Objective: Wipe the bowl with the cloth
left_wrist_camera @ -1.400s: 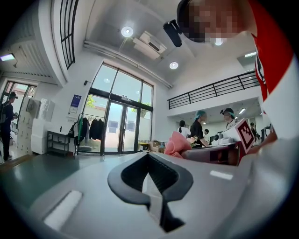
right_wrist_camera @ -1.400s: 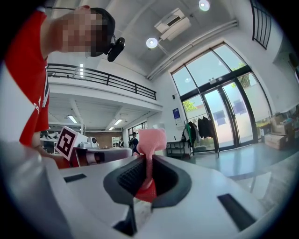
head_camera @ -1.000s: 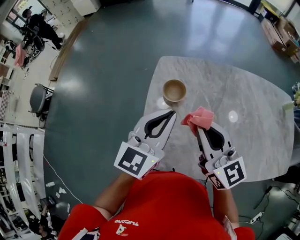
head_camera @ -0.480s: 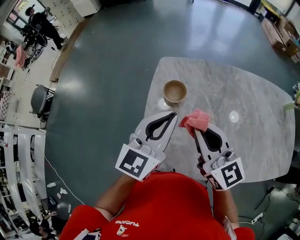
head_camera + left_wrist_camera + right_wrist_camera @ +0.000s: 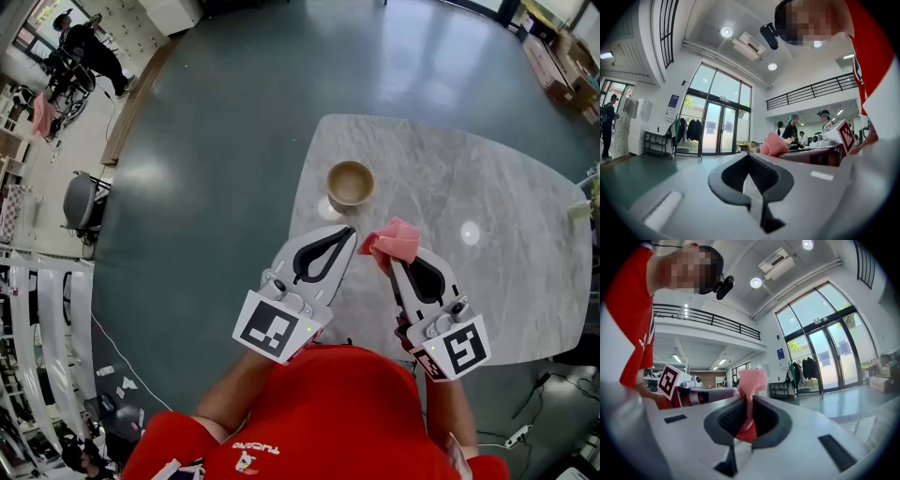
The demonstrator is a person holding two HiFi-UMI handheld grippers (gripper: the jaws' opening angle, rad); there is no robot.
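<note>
A tan bowl (image 5: 350, 182) stands near the left edge of the marble table (image 5: 506, 197). My right gripper (image 5: 395, 259) is shut on a pink cloth (image 5: 395, 240), which bunches above the jaw tips (image 5: 751, 380). My left gripper (image 5: 348, 232) is shut with nothing in it, just below the bowl and to the left of the cloth. In the left gripper view the jaws (image 5: 749, 161) meet, and the cloth (image 5: 774, 145) shows beyond them with the right gripper's marker cube (image 5: 844, 135). Both grippers hover short of the bowl.
The table's left edge drops to a dark green floor (image 5: 216, 141). Two pale round marks (image 5: 469, 232) lie on the tabletop. A person (image 5: 89, 52) and chairs stand far off at the upper left. Boxes (image 5: 558, 66) sit at the upper right.
</note>
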